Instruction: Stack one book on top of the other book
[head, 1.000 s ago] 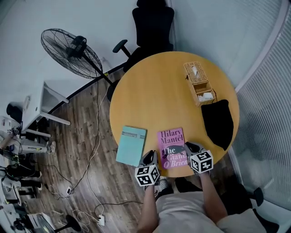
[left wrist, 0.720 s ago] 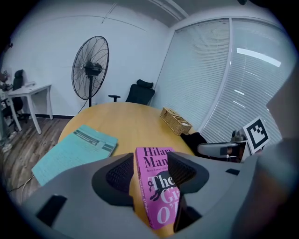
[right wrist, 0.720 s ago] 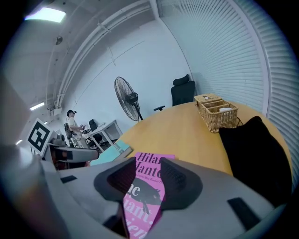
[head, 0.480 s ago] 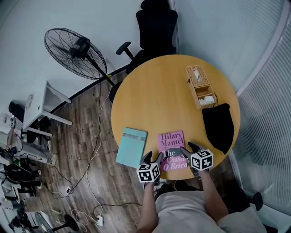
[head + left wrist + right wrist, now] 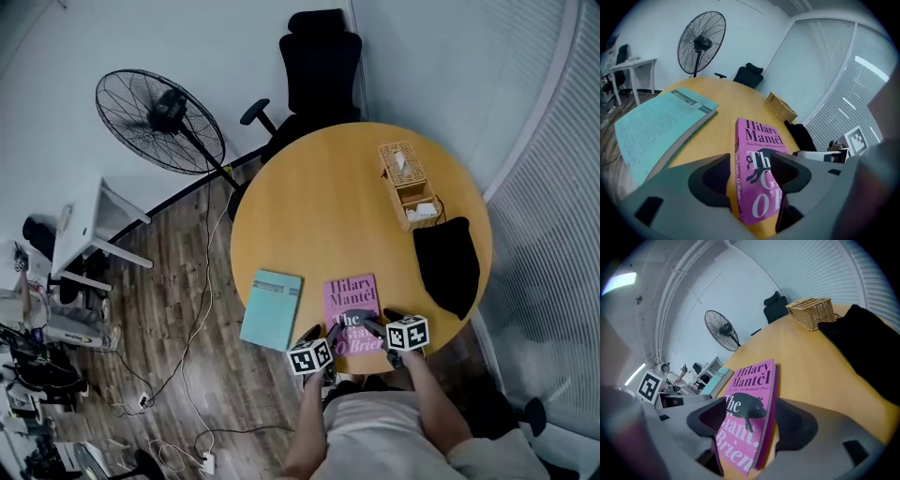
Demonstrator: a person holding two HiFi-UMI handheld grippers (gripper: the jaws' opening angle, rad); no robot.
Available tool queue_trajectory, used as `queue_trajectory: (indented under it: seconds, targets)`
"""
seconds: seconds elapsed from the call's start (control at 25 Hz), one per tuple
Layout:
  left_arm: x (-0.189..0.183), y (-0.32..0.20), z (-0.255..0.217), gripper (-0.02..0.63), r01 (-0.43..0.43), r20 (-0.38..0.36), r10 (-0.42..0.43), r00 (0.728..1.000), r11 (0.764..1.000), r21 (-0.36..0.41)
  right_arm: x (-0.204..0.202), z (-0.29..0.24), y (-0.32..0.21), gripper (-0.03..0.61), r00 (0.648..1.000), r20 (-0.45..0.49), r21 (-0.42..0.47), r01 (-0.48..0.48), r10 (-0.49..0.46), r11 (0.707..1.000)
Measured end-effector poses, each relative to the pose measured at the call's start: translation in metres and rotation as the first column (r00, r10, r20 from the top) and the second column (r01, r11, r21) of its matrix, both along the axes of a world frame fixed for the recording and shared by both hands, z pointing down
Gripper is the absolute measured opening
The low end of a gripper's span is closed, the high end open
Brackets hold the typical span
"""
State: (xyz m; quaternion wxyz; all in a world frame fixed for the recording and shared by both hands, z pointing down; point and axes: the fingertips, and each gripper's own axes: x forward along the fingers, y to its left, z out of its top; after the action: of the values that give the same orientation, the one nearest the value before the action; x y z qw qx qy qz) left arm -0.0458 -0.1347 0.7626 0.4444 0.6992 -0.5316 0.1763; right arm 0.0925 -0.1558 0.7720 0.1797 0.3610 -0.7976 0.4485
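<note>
Pink book [image 5: 353, 312] lies flat at the table's [image 5: 328, 206] near edge, teal book [image 5: 272, 308] just left. Both jaw pairs have just been opening and stand released: left gripper [image 5: 327, 333] straddles its spine edge, right gripper [image 5: 378, 322] its right edge

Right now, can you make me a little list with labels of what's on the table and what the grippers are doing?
Table: round, wooden
Pink book: flat, near edge
Teal book: flat, beside it, not touching
Left gripper: jaws just been opening, pink book's spine between them
Right gripper: jaws just been opening, book's other edge between them
Stacked: not yet
</note>
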Motion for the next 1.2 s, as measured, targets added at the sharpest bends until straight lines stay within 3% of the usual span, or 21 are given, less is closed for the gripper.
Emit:
queue_trajectory:
  seconds: [0.16,0.4,0.64,0.88,1.08,1.2]
  targets:
    - [0.005,-0.002,0.006,0.275,-0.021,0.008,0.021,1.000,1.000,0.003,-0.001,0.005,0.000,0.308,1.000,-0.005,-0.016,-0.007,0.007,1.000]
    - [0.018,0.002,0.028,0.275,-0.092,0.052,0.095,0.994,0.994,-0.054,0.000,0.015,0.000,0.307,1.000,-0.024,-0.022,-0.015,0.014,1.000]
    - [0.013,-0.001,0.026,0.275,-0.052,0.053,0.055,0.997,0.997,-0.061,-0.005,0.013,0.002,0.307,1.000,-0.017,-0.040,-0.010,0.010,0.999]
    - [0.026,-0.001,0.030,0.290,-0.064,0.070,0.071,0.995,0.993,-0.103,-0.027,0.010,0.010,0.322,0.998,-0.032,-0.028,0.049,-0.050,0.998]
    - [0.021,-0.001,0.026,0.291,-0.057,0.073,0.065,0.995,0.994,-0.096,-0.026,0.002,0.009,0.319,1.000,0.009,-0.030,0.024,-0.023,0.999]
    - [0.019,-0.001,0.025,0.291,-0.060,0.091,0.069,0.993,0.994,-0.091,-0.025,0.006,0.010,0.317,0.999,-0.033,-0.022,0.033,-0.034,0.999]
